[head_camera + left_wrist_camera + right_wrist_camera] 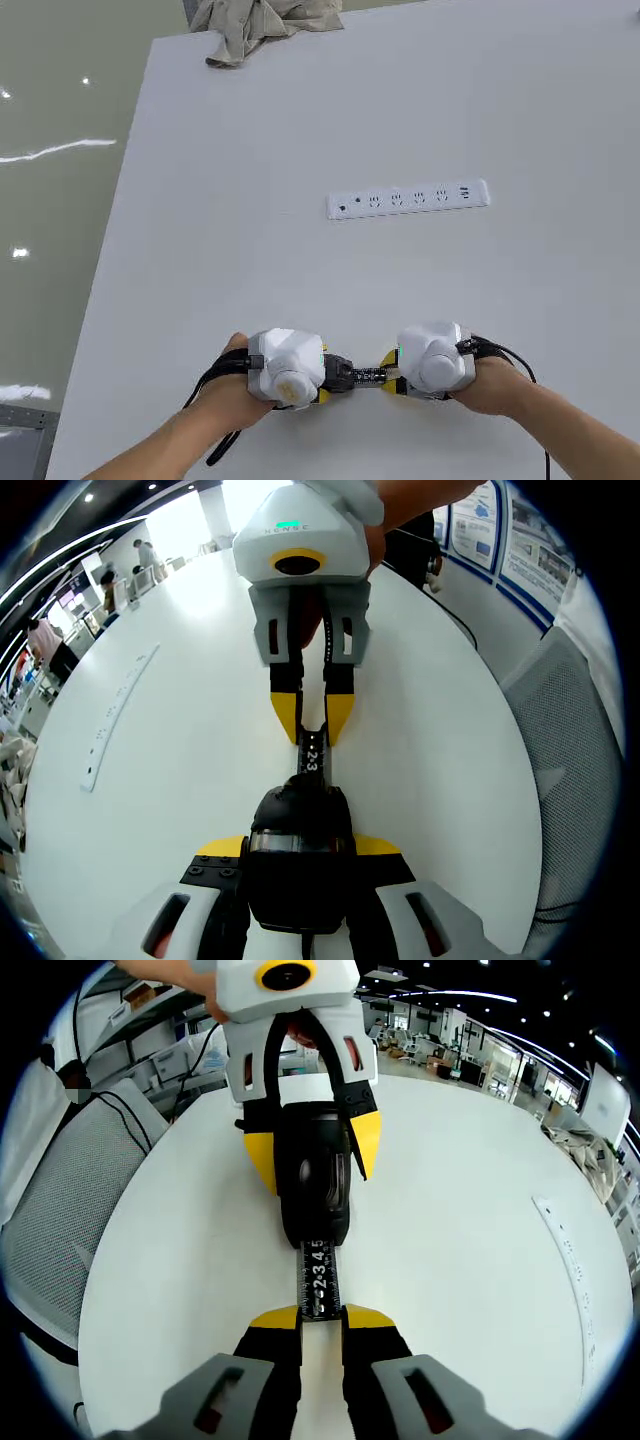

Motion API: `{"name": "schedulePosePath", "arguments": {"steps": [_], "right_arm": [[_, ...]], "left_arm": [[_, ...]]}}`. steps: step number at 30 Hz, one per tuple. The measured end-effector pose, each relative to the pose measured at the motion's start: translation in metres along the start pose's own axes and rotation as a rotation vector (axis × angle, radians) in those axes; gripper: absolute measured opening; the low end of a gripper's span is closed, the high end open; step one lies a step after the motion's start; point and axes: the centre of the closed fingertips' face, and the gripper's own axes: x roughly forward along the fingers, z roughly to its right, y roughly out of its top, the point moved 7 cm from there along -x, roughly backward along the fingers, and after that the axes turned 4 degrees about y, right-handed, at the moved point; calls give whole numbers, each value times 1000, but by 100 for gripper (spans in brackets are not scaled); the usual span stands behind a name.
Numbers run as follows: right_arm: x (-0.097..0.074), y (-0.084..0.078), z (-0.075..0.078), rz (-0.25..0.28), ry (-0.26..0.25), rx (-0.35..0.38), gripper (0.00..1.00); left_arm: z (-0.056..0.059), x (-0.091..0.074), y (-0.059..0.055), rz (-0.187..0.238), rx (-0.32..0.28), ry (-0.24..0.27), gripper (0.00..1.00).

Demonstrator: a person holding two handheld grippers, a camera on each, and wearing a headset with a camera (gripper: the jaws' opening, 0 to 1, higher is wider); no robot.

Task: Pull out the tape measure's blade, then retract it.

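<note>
tape measure [315, 1185] in left gripper [300, 846], blade [318, 1278] out.

Between the left gripper's [300, 846] yellow-tipped jaws we see the tape measure [300, 880], its case black. Between the right gripper's [320, 1318] yellow tips lies the black blade [318, 1278] with white numerals. Gripper bodies and desk [250, 180] are white.

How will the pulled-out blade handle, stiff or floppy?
Probably stiff: the blade spans straight, without sag, between the case and the right gripper. That span is short; longer, it would likely bend. Its thin, smooth look suggests it may slip, and likely snaps back if released.
</note>
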Motion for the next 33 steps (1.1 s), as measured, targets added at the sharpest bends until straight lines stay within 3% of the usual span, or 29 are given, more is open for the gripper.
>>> {"name": "schedulePosePath", "arguments": {"steps": [33], "right_arm": [[-22,-27,-2,-12,-12,16,14]], "left_arm": [[0,0,1,-9,5,-9,34]]}}
